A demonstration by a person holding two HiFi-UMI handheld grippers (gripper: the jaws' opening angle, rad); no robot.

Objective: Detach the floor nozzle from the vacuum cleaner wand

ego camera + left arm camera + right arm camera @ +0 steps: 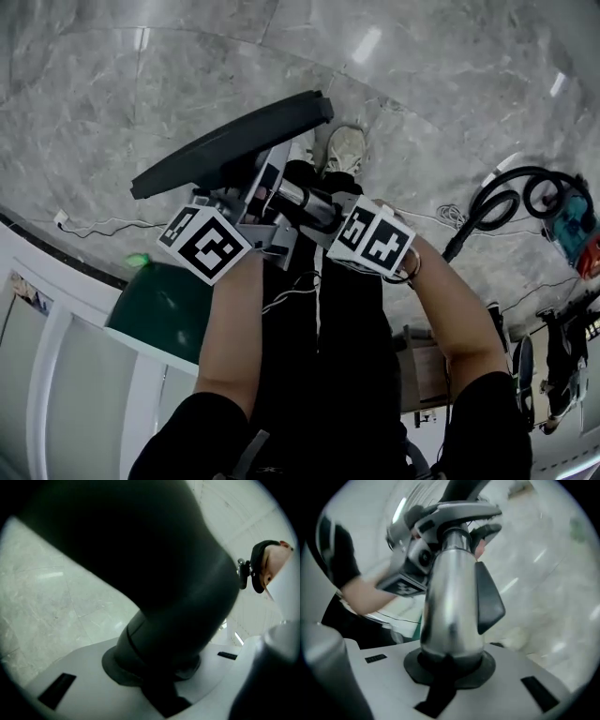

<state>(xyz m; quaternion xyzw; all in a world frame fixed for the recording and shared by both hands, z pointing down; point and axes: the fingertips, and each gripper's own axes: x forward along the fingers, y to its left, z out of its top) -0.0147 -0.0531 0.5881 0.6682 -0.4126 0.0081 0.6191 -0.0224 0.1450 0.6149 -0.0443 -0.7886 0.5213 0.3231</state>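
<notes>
In the head view the black floor nozzle (234, 141) is held up off the marble floor, its wide head tilted. A chrome wand (300, 199) runs from it toward me. My left gripper (251, 202) is shut on the nozzle's dark grey neck (178, 597), which fills the left gripper view and sits between that gripper's (157, 667) jaws. My right gripper (317, 214) is shut on the chrome wand (452, 606), beside a black catch (490, 602). The right gripper view also shows this gripper (450, 663) and, further up the wand, the left gripper (410, 566).
A shoe (345, 150) stands on the floor just beyond the nozzle. A black hose (506, 202) coils at the right beside a teal machine (572, 225). A green object (169, 305) and a white rail lie at the left, with a thin cable (94, 225) on the floor.
</notes>
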